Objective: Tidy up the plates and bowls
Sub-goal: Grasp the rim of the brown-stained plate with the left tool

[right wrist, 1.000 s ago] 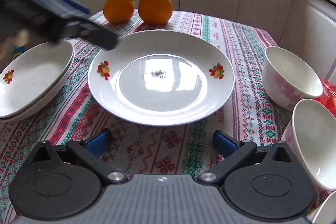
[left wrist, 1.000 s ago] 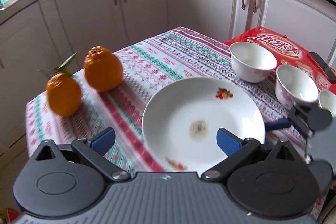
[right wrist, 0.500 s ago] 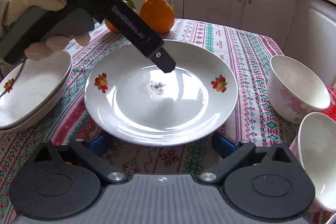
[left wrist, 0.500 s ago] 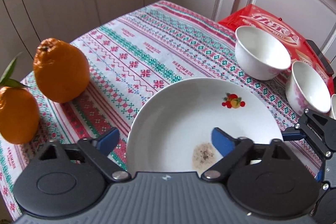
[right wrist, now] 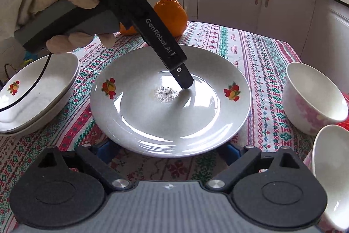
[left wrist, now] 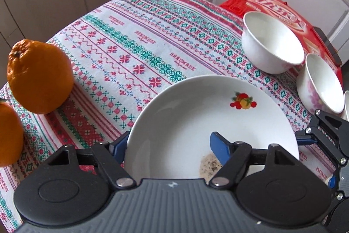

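Found mid-table on the patterned tablecloth (left wrist: 135,54): fruit-motif plate (left wrist: 196,119), dark residue in its well.

Left gripper (left wrist: 169,143) astride the plate's rim, one pad outside, one inside over the well. Jaws just closing, not yet seen pinching.

Right gripper (right wrist: 166,152) wide at the near rim. Jaws just easing inward, nothing clamped.

Risks judged:
- Glazed rim slipping from a shallow pinch.
- Plate tilting and shedding residue.
- Plate swinging into the stacked plates (right wrist: 39,91) or the nearest bowl (right wrist: 312,97).
- Both grippers pulling at odds.
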### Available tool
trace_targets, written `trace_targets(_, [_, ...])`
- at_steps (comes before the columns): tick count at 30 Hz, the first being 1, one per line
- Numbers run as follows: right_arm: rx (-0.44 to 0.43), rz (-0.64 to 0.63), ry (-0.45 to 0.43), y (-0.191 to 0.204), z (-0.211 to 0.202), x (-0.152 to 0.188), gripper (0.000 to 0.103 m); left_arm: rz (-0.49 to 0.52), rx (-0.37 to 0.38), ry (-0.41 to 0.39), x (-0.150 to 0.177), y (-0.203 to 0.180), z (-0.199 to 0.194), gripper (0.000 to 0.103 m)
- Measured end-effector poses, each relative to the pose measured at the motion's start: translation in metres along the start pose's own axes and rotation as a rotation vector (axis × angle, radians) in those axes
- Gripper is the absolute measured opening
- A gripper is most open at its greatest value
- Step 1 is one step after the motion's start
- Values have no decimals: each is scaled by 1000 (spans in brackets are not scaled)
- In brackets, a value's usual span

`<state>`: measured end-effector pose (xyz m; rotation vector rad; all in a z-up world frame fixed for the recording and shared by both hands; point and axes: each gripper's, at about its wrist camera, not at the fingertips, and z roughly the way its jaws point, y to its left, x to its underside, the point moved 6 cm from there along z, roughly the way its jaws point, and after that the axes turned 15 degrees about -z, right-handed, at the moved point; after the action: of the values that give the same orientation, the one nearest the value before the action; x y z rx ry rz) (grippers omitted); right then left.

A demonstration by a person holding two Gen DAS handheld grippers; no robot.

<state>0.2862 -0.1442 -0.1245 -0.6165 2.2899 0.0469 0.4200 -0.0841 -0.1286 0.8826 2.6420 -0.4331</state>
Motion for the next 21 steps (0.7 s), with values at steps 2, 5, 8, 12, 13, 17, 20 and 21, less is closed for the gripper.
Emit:
trace_targets(2, [-1, 2, -1, 0, 1, 0, 97, -2, 9, 10, -2, 1, 1, 76])
trace_targets(5, [2, 2, -3, 0, 2, 0, 98, 2, 15, 15, -3, 1, 2, 76])
trace_targets(8, [2, 3, -4, -1, 2, 0, 98, 4, 20, 12, -3, 1, 2, 75])
trace_targets(12, [0, -1, 2, -1, 1, 0, 97, 6, 27, 11, -1, 1, 0, 75])
trace_targets(13, [-2, -4, 4, 0, 1, 0, 97, 5, 28, 11, 0, 1, -1, 75])
trace_targets(17, [-6, -7, 7, 1, -1, -1, 97, -6, 31, 11, 4, 1, -3, 75])
trace_targets(20, [-3, -15, 4, 1, -5, -1, 97, -10, 35, 5, 7, -1, -8, 75])
trace_targets(21, [1, -20, 4, 1, -6, -2, 97, -12, 39, 4, 8, -2, -10, 75])
